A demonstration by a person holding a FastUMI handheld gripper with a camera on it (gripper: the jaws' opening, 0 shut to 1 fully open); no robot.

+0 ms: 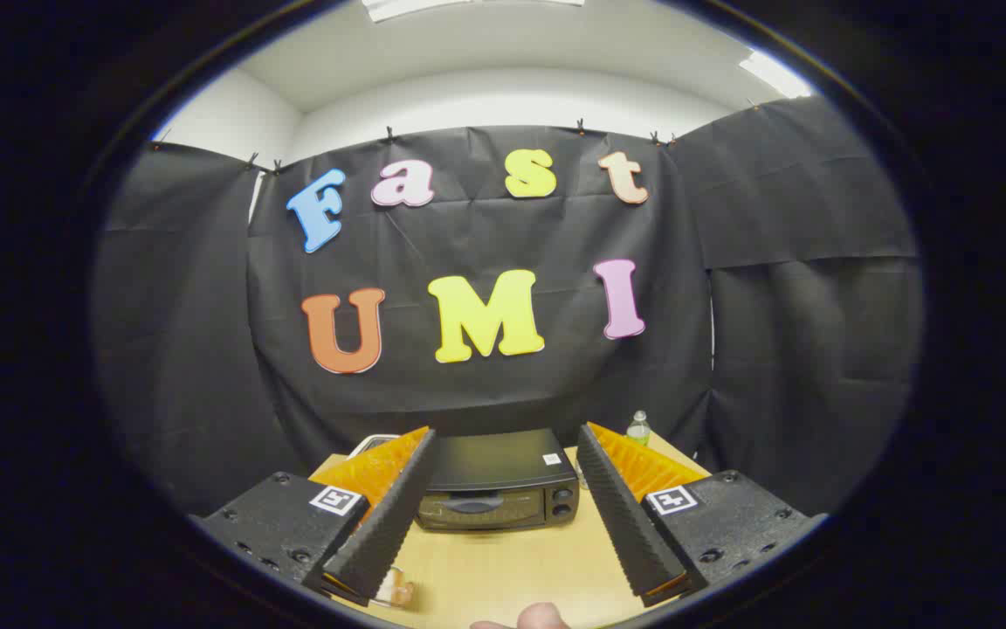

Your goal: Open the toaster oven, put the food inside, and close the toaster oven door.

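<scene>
Toaster oven: a black, boxy metal toaster oven (498, 489) with a flat matte top and rounded corners, standing on the table at 12 o'clock from the fingers and well beyond their tips, seen in the gap between them.
Oven front: a dark glass door, shut, with a wide curved handle across it; two round knobs stacked on its 3 o'clock side; a small white square sticker on the top near the 3 o'clock corner.
Table: a pale wood-grain tabletop (512, 568), smooth and flat, carrying the oven.
Gripper: the hand-held gripper (503, 441) stands wide apart, holding nothing; its two fingers are long wedge-shaped bars with ridged, saw-tooth inner faces, one to each side of the oven and touching nothing.
Bottle: a small clear plastic bottle (638, 427) with a green cap, upright at 1 o'clock from the oven, near the table's far edge.
Small item: something clear and pinkish (394, 590) on the table below the left finger, too blurred to tell.
Backdrop: black creased cloth (800, 349) hung by clips.
</scene>
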